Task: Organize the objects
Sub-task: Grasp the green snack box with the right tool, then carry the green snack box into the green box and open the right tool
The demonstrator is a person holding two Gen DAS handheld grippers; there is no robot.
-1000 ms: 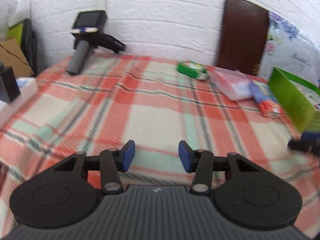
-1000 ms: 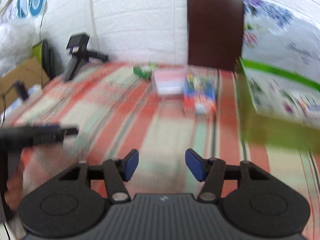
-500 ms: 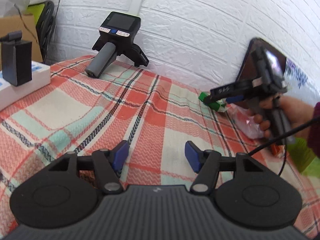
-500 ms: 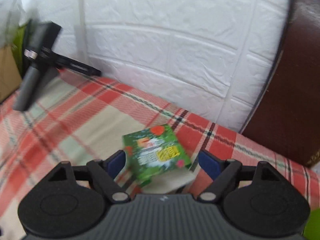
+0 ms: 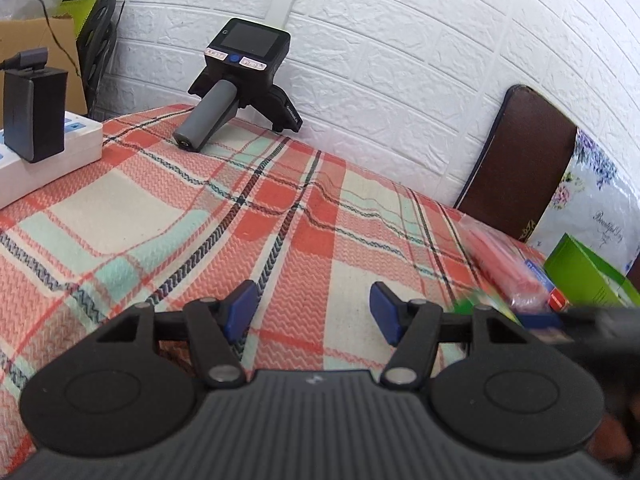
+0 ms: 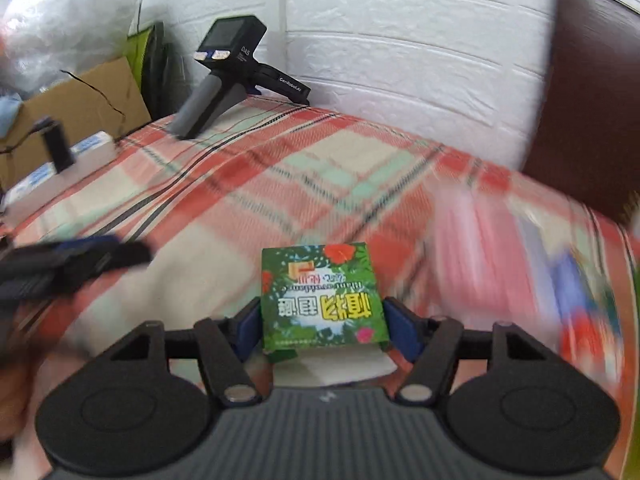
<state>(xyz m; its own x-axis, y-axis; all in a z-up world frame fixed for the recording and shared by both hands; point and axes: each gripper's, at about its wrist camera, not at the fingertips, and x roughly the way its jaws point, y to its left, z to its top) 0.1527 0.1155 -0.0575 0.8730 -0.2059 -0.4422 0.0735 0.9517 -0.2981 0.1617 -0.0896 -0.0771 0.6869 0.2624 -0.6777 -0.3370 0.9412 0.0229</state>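
Note:
A green flowered packet [image 6: 320, 296] sits between the blue pads of my right gripper [image 6: 324, 320]. The jaws are closing and both pads press on its sides. The packet stays sharp while the plaid cloth [image 6: 340, 168] behind it is blurred. My left gripper [image 5: 310, 304] hangs open over the cloth [image 5: 160, 216] with nothing between its fingers. In the left wrist view the right gripper [image 5: 580, 320] is a dark blur at the right edge, with a bit of the green packet [image 5: 468, 306] beside it. A pink plastic bag [image 5: 500, 256] and a blue and red pack [image 5: 556, 292] lie further right.
A spare handheld gripper device [image 5: 236, 80] rests at the back by the white brick wall. A white box [image 5: 60, 152] with a black block on it sits at the left. A brown chair back [image 5: 516, 168] and an open green box [image 5: 588, 276] stand at the right.
The right gripper reached the green packet at the back, closed its jaws on it and carried it near, close beside the left gripper. The left gripper's jaws widened, then it stayed still.

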